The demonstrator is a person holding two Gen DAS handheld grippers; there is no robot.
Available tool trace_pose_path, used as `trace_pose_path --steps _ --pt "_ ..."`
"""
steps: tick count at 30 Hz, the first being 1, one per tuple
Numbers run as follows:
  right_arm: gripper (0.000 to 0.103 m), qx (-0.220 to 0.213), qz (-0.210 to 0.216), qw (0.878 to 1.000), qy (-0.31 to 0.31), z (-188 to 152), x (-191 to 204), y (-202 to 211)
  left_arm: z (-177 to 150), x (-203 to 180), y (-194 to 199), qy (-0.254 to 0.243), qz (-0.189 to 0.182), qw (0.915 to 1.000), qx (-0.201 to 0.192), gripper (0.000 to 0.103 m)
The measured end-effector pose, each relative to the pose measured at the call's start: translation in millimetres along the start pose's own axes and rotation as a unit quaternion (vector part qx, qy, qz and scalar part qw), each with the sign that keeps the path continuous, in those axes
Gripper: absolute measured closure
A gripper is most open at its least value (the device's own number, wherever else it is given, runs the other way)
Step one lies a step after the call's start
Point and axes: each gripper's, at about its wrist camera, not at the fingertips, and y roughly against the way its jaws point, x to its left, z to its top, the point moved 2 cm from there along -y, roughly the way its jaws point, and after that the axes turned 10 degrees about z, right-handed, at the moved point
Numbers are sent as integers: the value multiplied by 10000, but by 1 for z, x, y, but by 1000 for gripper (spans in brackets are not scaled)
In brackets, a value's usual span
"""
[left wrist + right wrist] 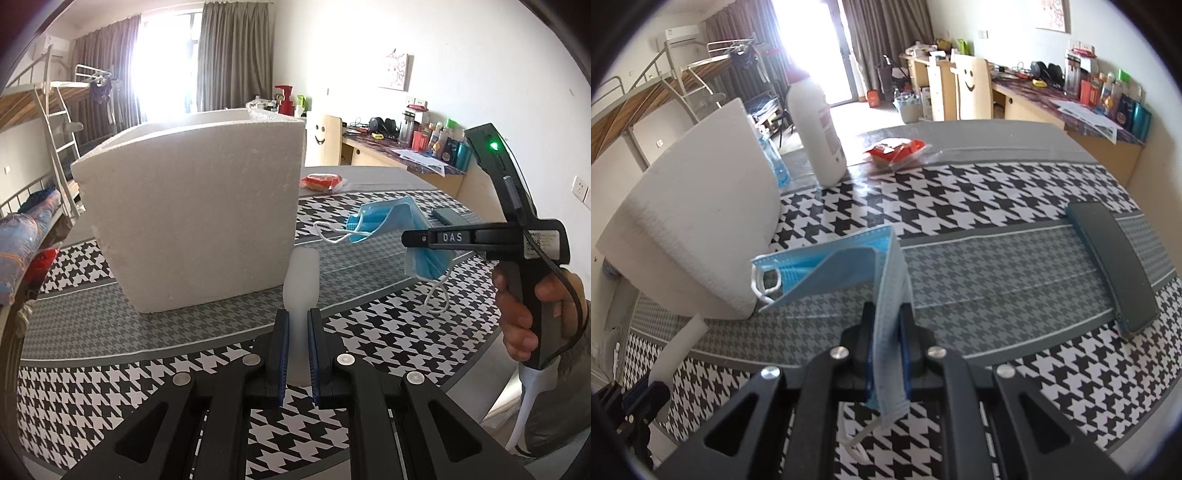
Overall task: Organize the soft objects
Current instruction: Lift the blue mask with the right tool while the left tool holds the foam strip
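My left gripper [298, 314] is shut on a soft white translucent piece [301, 277], held just in front of a white foam box [192, 214]. My right gripper [888, 310] is shut on a blue face mask [849, 266], held above the houndstooth tablecloth [979, 206]. In the left wrist view the right gripper [410, 238] shows at the right with the mask [391, 221] draped over its fingers, to the right of the box. The foam box [698, 236] and the white piece [677, 350] also show in the right wrist view, at the left.
A red snack packet [895, 149] lies at the table's far side. A white bottle [816, 129] and a blue-capped clear bottle [774, 158] stand behind the box. A dark flat case [1112, 262] lies at the right. A cluttered desk [406, 155] stands beyond.
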Motion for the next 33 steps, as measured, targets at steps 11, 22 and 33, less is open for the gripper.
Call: trace_pose_path --steps 11,22,33 --pt "88 -314 -27 9995 95 -19 2 26 3 -8 12 -39 12 9999 -98 93" --pt "88 -684 -70 9976 57 -34 -2 53 12 -21 15 -66 -66 9996 -253 93" --pt "88 -1026 -56 9947 60 -30 -3 75 27 -35 25 -223 -161 9985 -482 93"
